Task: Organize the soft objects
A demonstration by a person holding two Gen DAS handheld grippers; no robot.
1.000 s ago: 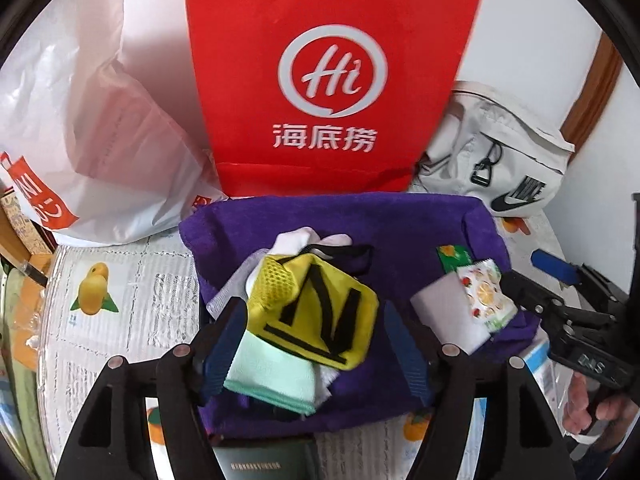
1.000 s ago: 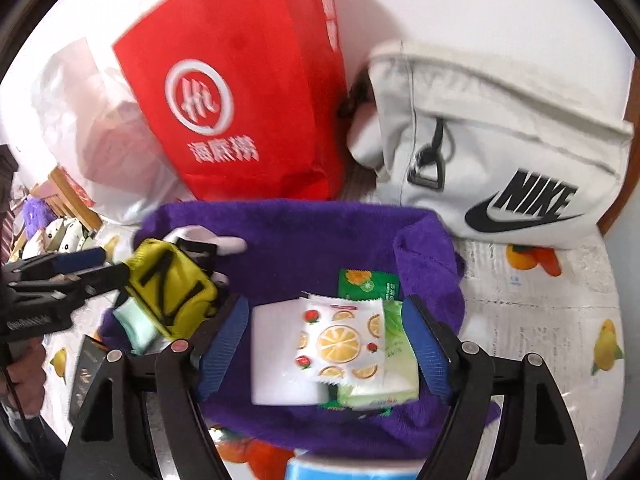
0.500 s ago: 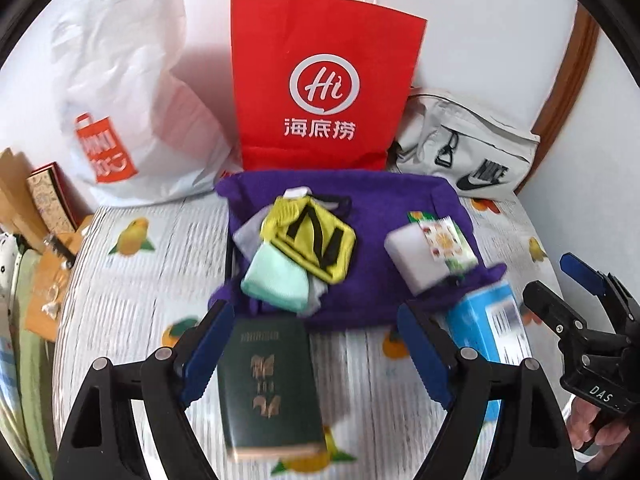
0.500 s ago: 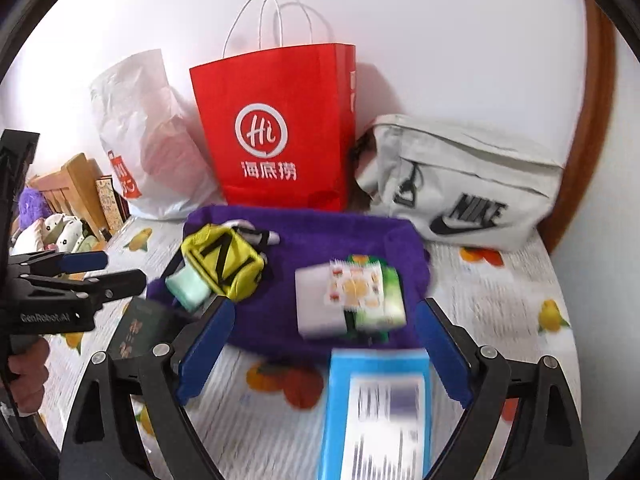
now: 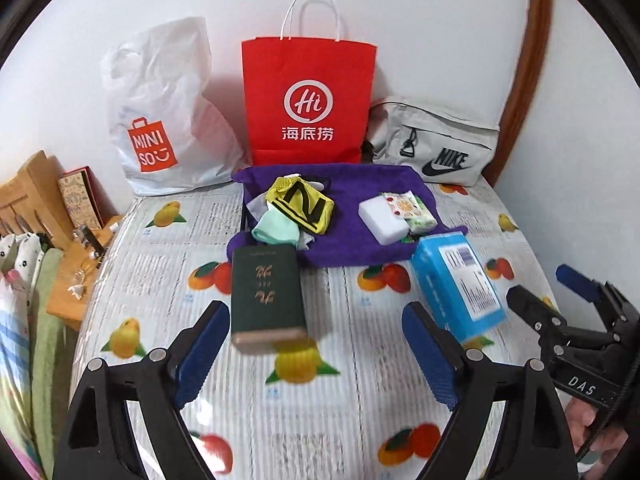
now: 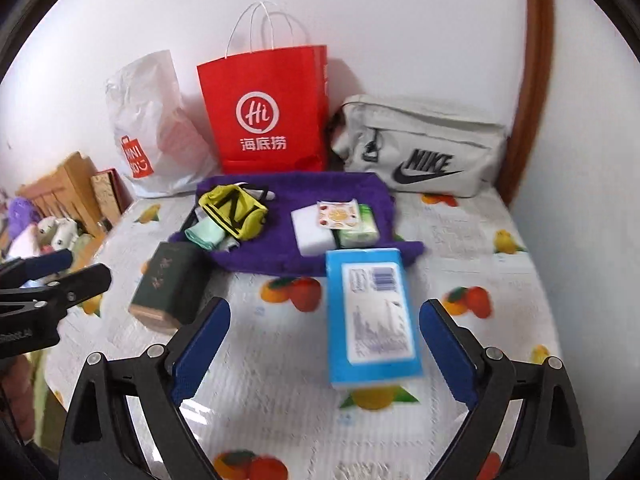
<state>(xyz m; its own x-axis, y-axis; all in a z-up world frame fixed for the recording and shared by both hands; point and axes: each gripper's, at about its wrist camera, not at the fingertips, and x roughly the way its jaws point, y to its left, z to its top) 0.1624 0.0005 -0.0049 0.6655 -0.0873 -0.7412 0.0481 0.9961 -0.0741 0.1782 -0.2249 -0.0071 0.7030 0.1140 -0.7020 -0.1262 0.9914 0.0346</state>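
**A:** Two heaps already sit on the fuzzy purple cloth [image 5: 360, 240]: a yellow-and-black fabric pouch [image 5: 305, 208] on top of a mint-green folded cloth [image 5: 276, 229] at its left, and a white foam block [image 5: 380, 221] with fruit-printed tissue packets [image 5: 408, 210] at its right. I'd judge the gathering mostly done.

**B:** And what's left out?

**A:** The dark green rectangular box with gold lettering [image 5: 266, 292] and the light blue tissue pack [image 6: 370, 316] lie on the fruit-patterned tabletop [image 5: 340, 400], just off the cloth's near edge. Both look rigid or boxed, so perhaps they're meant to stay apart; I can't say.

**B:** The claws?

**A:** The left claw [image 5: 316, 356] is spread wide and holds nothing, hovering short of the green box. The right claw [image 6: 324, 354] is equally wide and empty, with the blue pack between its fingers but untouched.

**B:** The bags behind?

**A:** The red paper bag [image 5: 308, 100], white plastic shopping bag [image 5: 160, 112] and grey sling bag [image 5: 436, 148] stand against the wall; nothing shows whether the heaps go in.
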